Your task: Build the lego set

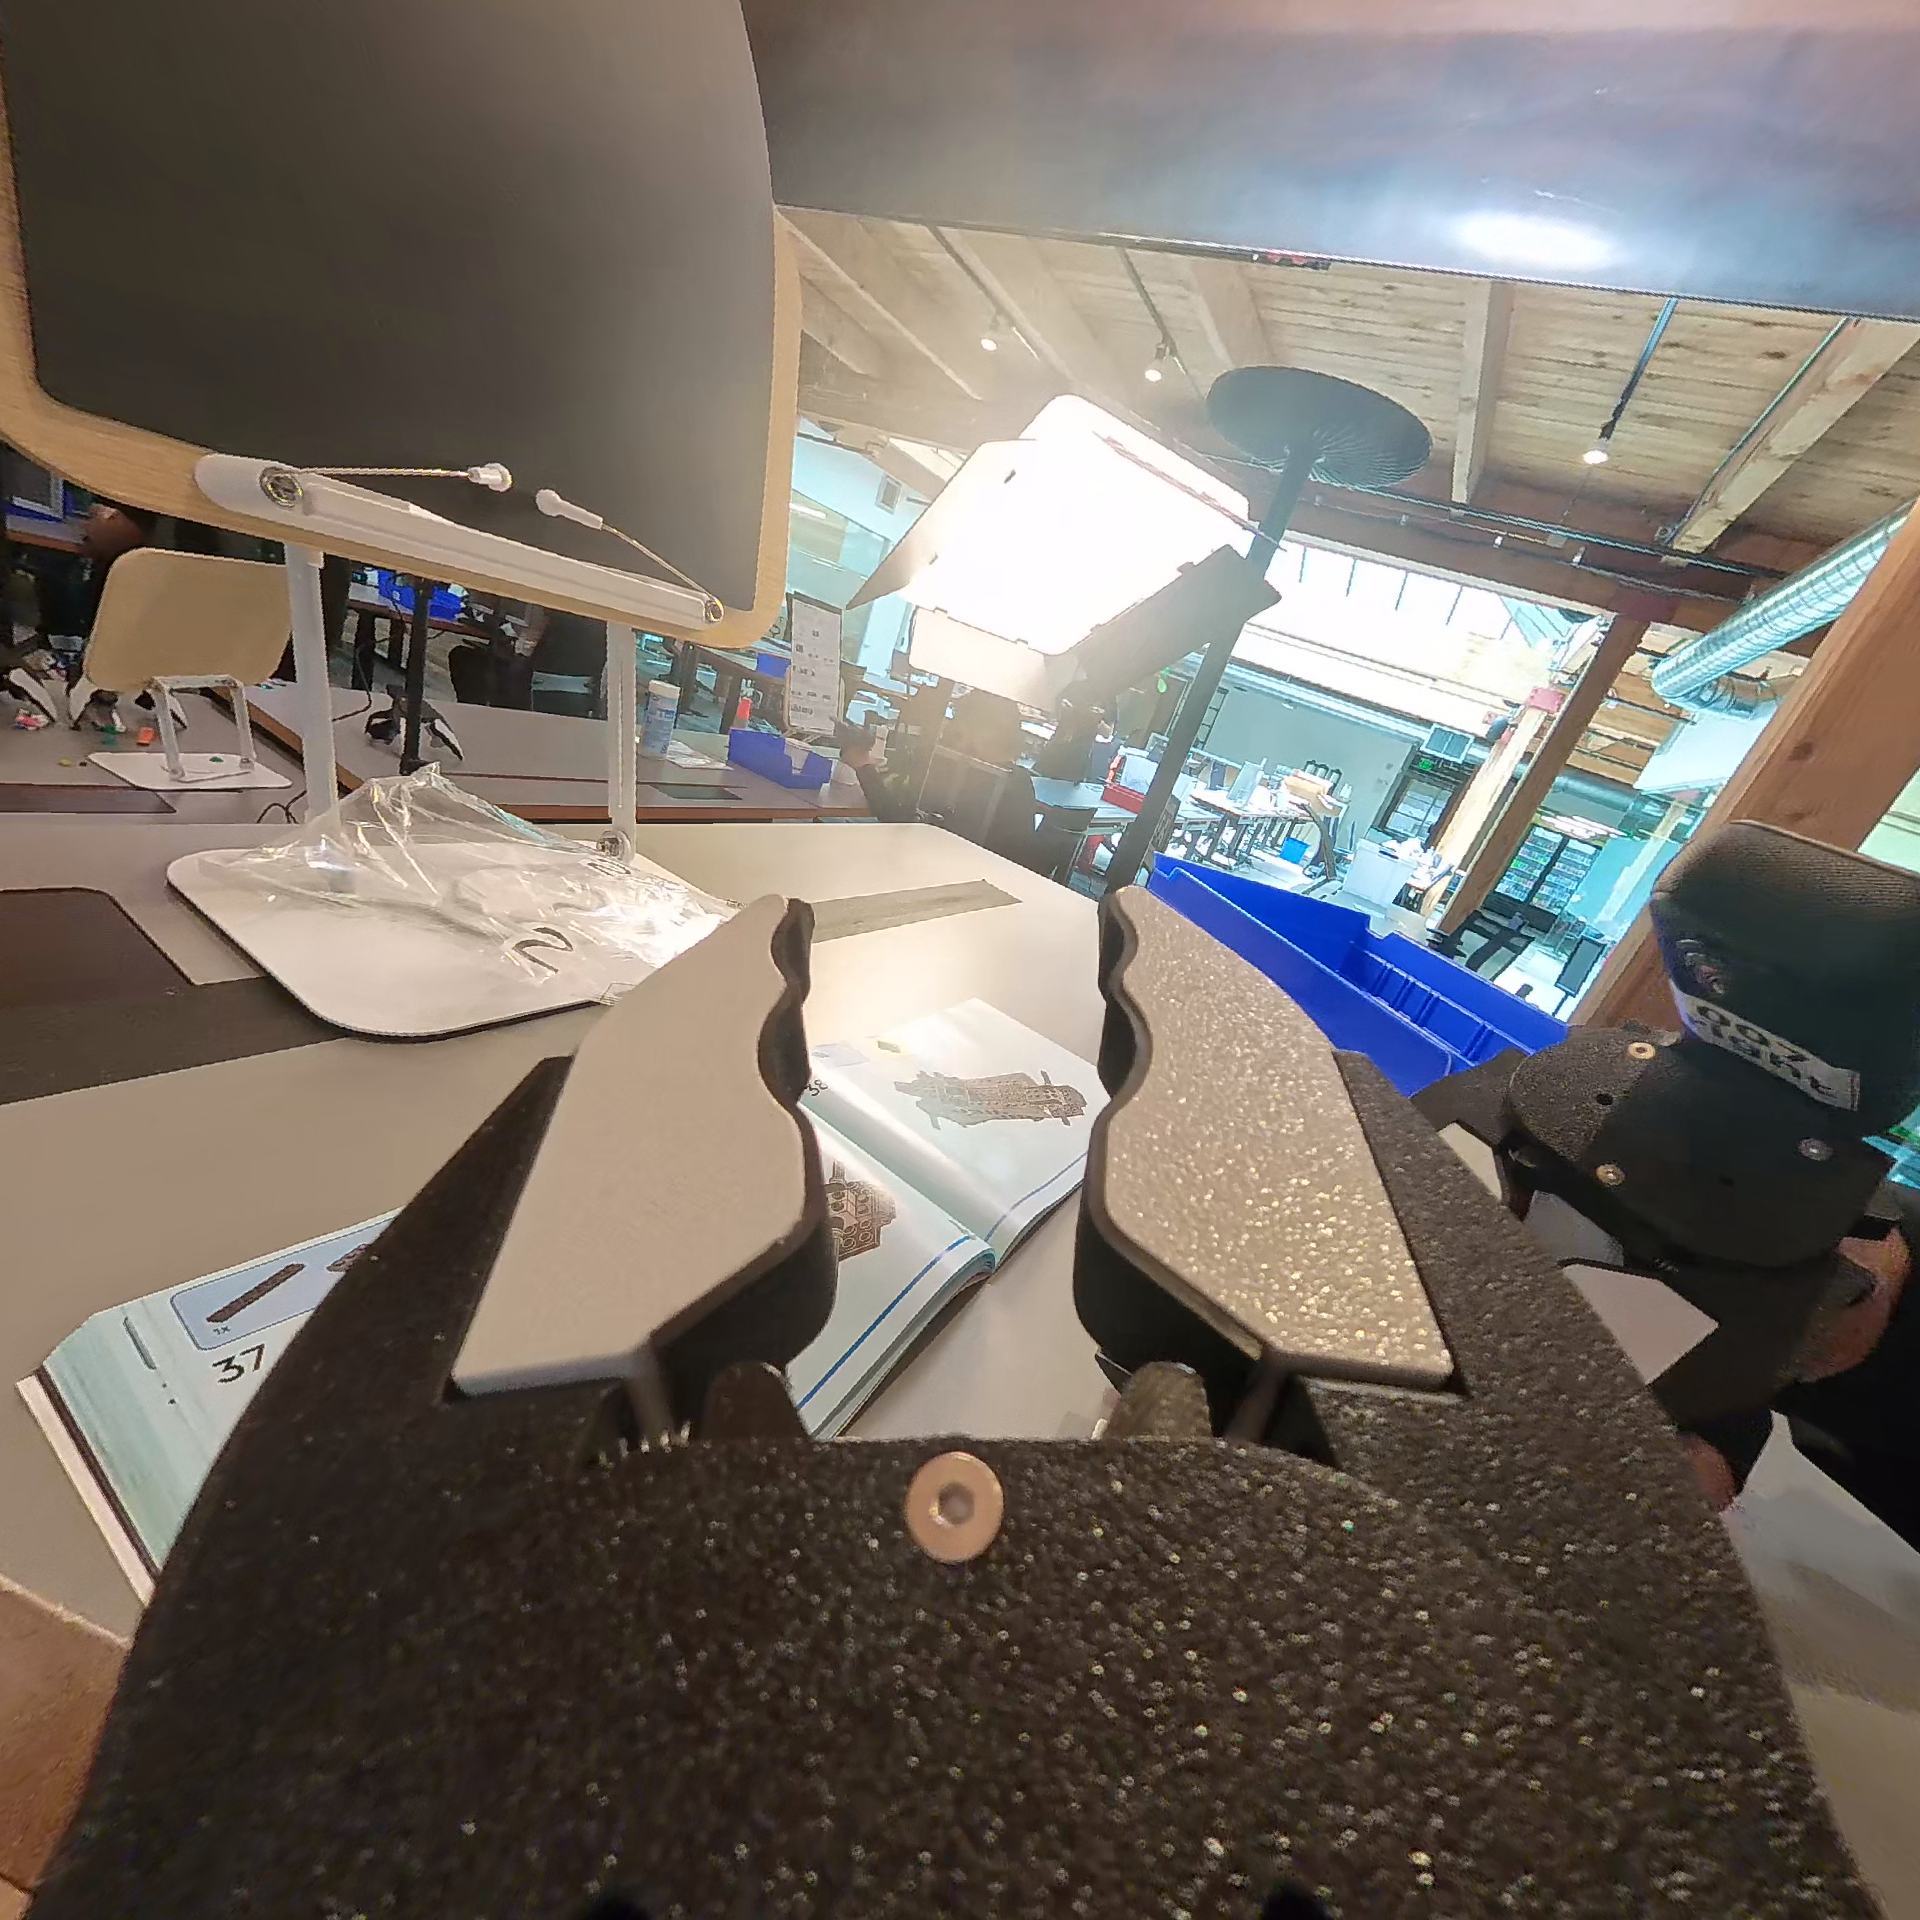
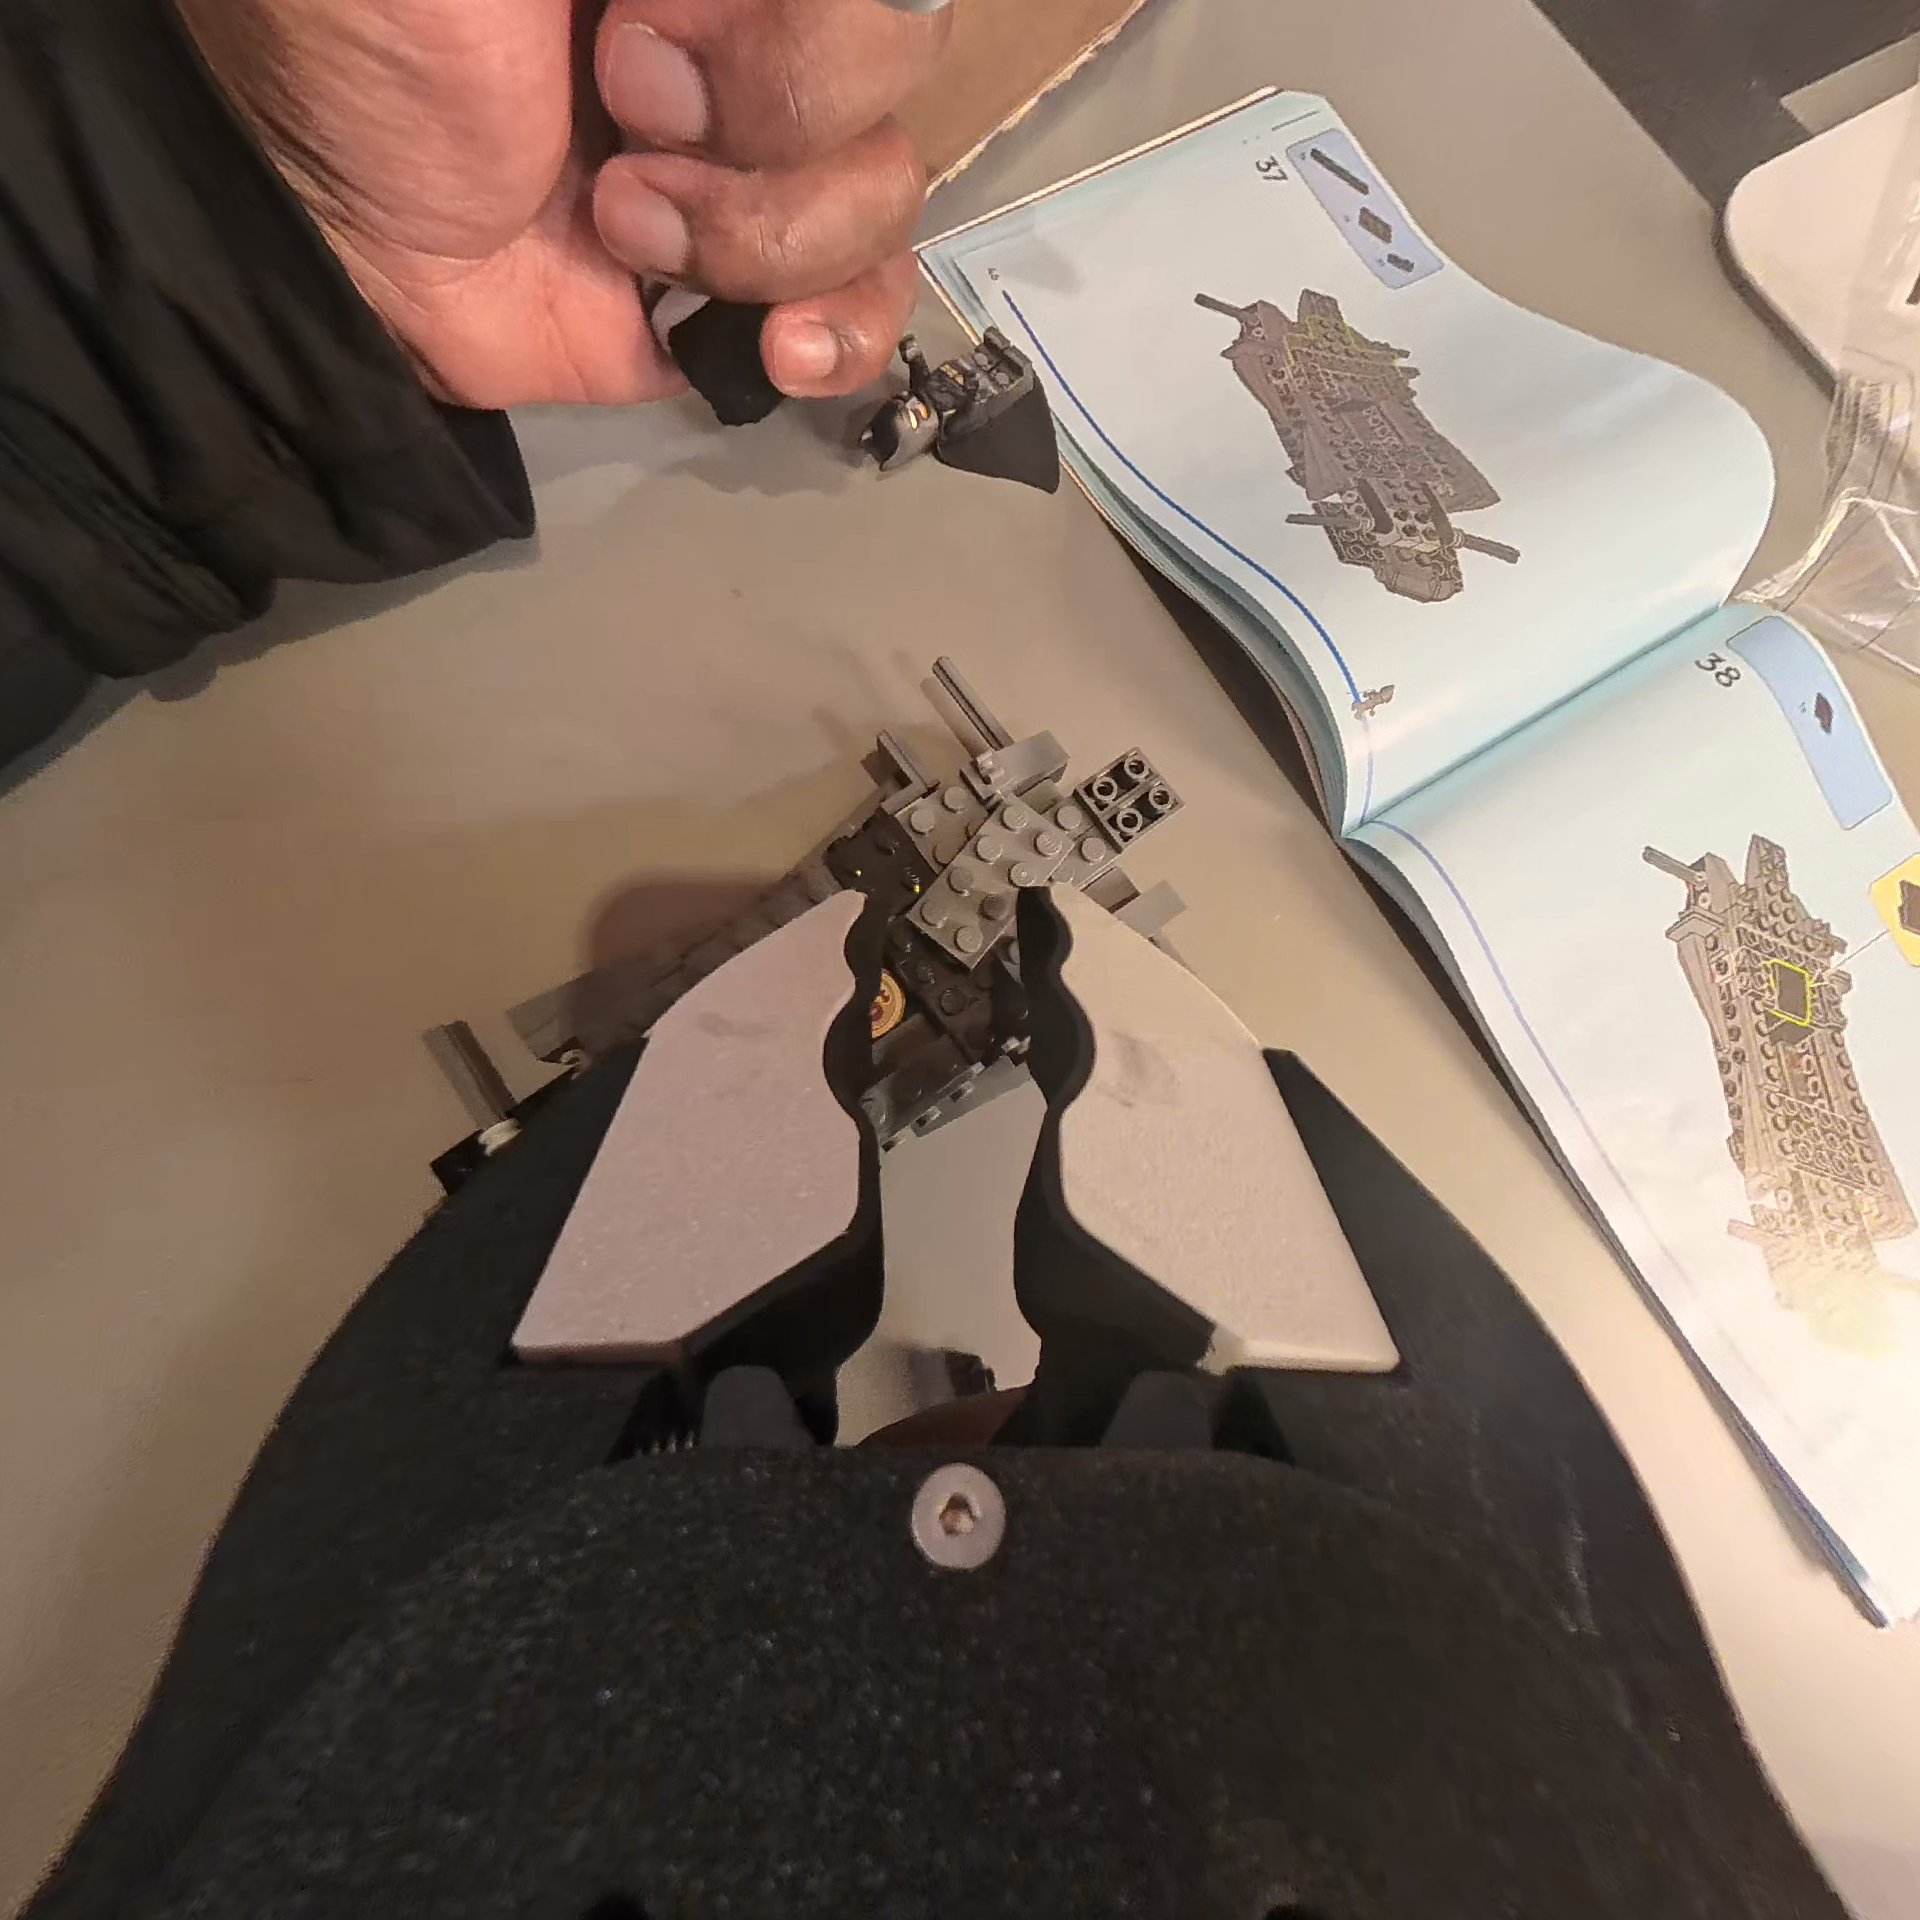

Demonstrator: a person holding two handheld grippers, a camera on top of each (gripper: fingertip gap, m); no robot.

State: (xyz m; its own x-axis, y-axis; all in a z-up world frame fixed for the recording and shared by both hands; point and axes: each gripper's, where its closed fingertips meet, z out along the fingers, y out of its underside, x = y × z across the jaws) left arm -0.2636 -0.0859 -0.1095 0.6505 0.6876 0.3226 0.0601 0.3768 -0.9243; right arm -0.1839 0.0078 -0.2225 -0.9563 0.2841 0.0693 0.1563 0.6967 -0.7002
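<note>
A: Checking the right hand-held gripper (image 2: 940, 914) first. What is its pose and state?

B: It points down at the bench (image 2: 312, 935) from above. Jaws are narrow. A grey plate (image 2: 961, 920) lies between the fingertips, on top of a grey and black brick model (image 2: 997, 831) resting on the bench. The right pad (image 2: 1039, 935) touches the plate's edge. Whether the left pad presses on it cannot be told.

A: And the left hand-held gripper (image 1: 951, 935)?

B: Held above the bench, tilted slightly down, pointing across it. Jaws stand wide, nothing between them. An open booklet (image 1: 977, 1122) lies on the bench below and ahead of the fingertips.

A: Is the person's hand visible?

B: Yes. In the right wrist view a hand (image 2: 623, 187) in a black sleeve (image 2: 156, 364) sits at upper left, fingers curled round a black handle. Just beyond it a small dark minifigure (image 2: 956, 405) lies on the bench, touching the booklet's edge.

A: Surroundings of the left unit?

B: A white stand (image 1: 343, 956) with a clear bag (image 1: 416, 862) on its base to the left; a blue bin (image 1: 1351, 966) to the right. The other gripper's black body shows at far right.
</note>
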